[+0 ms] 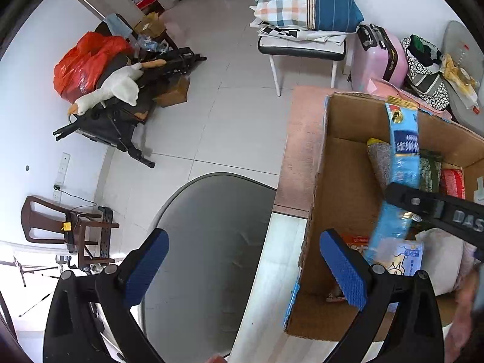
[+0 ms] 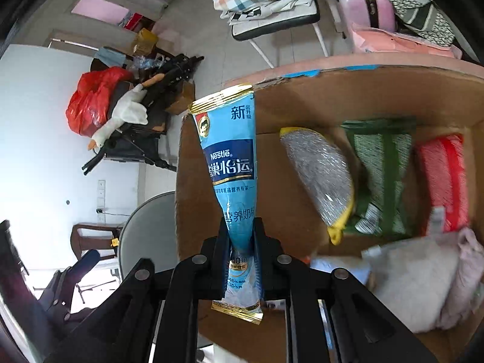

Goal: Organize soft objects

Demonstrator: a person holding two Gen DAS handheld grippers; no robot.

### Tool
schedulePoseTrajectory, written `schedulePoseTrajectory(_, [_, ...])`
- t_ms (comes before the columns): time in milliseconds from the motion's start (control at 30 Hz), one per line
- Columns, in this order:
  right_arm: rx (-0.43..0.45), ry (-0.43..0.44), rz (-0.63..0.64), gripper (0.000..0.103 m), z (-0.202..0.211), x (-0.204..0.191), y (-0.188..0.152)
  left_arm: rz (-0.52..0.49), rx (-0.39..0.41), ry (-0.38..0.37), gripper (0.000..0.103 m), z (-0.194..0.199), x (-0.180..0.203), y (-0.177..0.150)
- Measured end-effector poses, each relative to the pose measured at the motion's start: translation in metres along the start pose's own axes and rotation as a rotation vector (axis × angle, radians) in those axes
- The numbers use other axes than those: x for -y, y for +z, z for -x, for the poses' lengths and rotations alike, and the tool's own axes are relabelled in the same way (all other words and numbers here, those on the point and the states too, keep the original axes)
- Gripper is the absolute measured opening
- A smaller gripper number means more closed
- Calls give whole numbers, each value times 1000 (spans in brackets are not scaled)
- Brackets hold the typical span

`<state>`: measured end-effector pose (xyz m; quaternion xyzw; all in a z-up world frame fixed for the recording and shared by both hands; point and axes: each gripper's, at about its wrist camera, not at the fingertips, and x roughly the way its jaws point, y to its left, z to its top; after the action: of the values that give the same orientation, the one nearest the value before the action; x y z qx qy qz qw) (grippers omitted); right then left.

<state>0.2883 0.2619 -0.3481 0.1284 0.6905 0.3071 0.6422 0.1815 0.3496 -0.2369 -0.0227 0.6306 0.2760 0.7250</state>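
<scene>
My right gripper [image 2: 242,236] is shut on a light blue Nestle milk powder sachet [image 2: 233,157] and holds it upright over the open cardboard box [image 2: 302,96]. The sachet [image 1: 403,148] and a right finger [image 1: 435,208] also show in the left wrist view. In the box lie a grey and yellow scouring pad [image 2: 320,178], a green pack [image 2: 384,169], a red pack [image 2: 444,178] and a white soft bundle [image 2: 423,281]. My left gripper [image 1: 242,272] is open and empty, beside the box's left wall [image 1: 320,199].
The box stands on a pink-topped table [image 1: 302,139]. A grey round chair seat [image 1: 208,242] is below the left gripper. A stool with pillows [image 1: 302,15], a pink suitcase [image 1: 378,57], a goose plush [image 1: 115,87] and a red bag [image 1: 84,63] stand on the tiled floor.
</scene>
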Motion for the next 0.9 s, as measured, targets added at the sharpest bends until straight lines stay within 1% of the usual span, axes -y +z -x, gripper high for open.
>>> schedulePoseTrajectory(33, [-33,6,-3,34,-4,1,2,4,-1,-2,102,1,-1,-1])
schedulePoseTrajectory(67, [-54,13,-13,53,-10,3,2,6,-1,-6,102,3,-1,-2])
schedulePoseTrajectory(100, [-56,15,-17,61,-12,6,2,9,1,-15,102,5,-1,-2])
schedulePoseTrajectory(133, [-49,-1,-10,67,-11,8,1,10,2,-19,102,5,-1,0])
schedulePoseTrajectory(300, [-30,-79,-4,67,12,23,-8,3,4,-57,102,13,5,-2])
schedulePoseTrajectory(400, [-3,-150,7,67,38,29,-17,0,4,-96,102,21,14,-6])
schedulePoseTrajectory(433, [13,-188,10,67,49,32,-21,-2,2,-109,102,23,17,-7])
schedulePoseTrajectory(500, [45,-236,13,69,75,37,-31,-7,-1,-137,102,29,25,-11])
schedulePoseTrajectory(533, [61,-267,16,72,87,40,-37,-11,-2,-156,102,33,29,-14])
schedulePoseTrajectory(633, [101,-344,19,74,119,45,-50,-31,-1,-200,102,45,44,-22])
schedulePoseTrajectory(733, [145,-421,43,92,152,48,-66,-45,-1,-237,102,57,59,-30])
schedulePoseTrajectory(800, [174,-484,65,97,171,48,-78,-53,-3,-258,102,64,64,-34])
schedulePoseTrajectory(833, [185,-515,71,103,180,48,-84,-58,2,-265,102,69,67,-36])
schedulePoseTrajectory(900, [204,-559,66,103,191,48,-92,-67,13,-270,102,77,71,-40])
